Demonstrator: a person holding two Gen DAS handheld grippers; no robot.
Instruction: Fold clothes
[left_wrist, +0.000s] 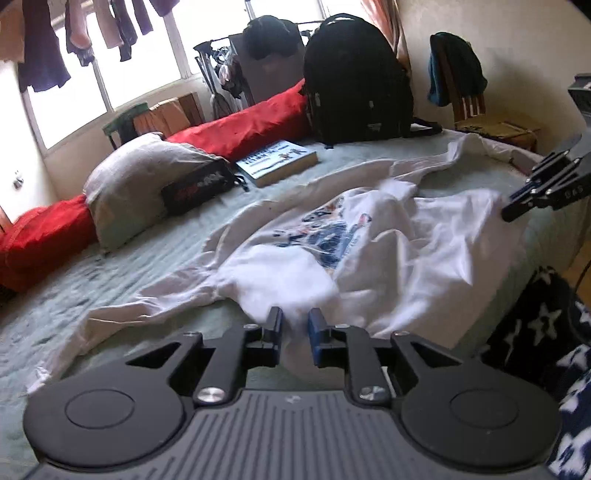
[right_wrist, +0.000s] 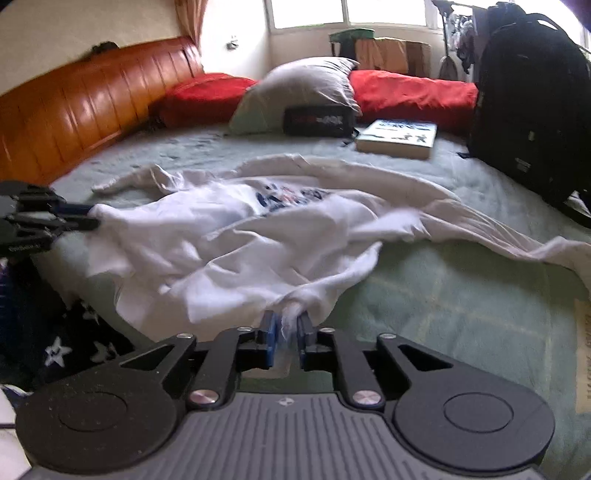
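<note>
A bed (left_wrist: 155, 266) with a pale green cover is carrying everything here. A rumpled white shirt (left_wrist: 388, 240) with a blue print is lying spread across its middle. Beyond it a book (left_wrist: 277, 162) is lying flat, just beside a small black pouch (left_wrist: 199, 188) that is resting against a grey pillow (left_wrist: 133, 184). Red cushions (left_wrist: 240, 129) are lining the far edge, and a black backpack (left_wrist: 354, 77) is standing upright next to them.
</note>
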